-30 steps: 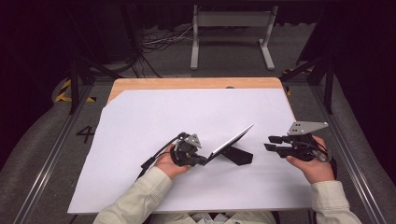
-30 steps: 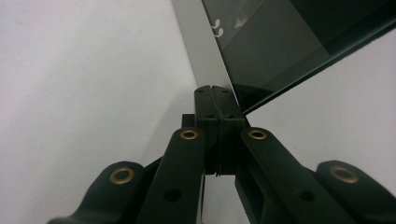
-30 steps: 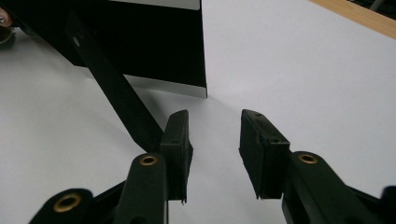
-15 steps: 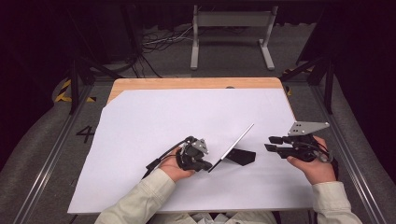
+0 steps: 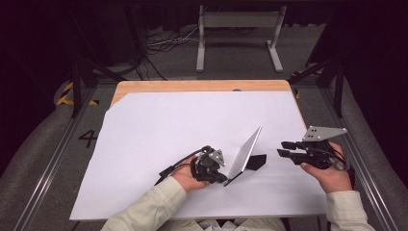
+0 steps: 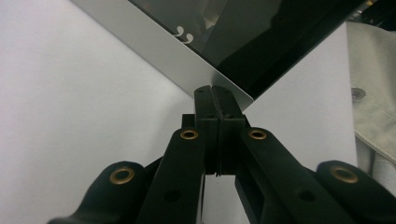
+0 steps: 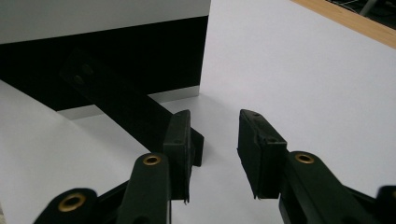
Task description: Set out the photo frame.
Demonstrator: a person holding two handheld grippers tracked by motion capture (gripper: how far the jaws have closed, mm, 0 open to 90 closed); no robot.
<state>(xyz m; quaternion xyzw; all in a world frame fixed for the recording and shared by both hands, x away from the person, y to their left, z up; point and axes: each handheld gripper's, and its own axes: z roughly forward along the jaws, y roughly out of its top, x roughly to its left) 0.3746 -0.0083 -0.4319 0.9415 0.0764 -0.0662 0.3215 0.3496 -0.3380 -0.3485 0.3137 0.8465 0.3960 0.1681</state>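
Clearly, the left tool has its jaws pressed together on the near lower corner of a thin silver-edged panel, a picture frame or small screen by the look of it. In the left gripper view the two pads meet right at that corner, with the dark glossy face of the panel rising beyond them. The panel stands tilted on the white sheet covering the surface, leaning on a black stand at its back. The right tool hovers just beside the stand with its jaws spread about halfway, holding nothing. In the right gripper view the stand lies just ahead of the pad on that view's left; whether they touch I cannot tell.
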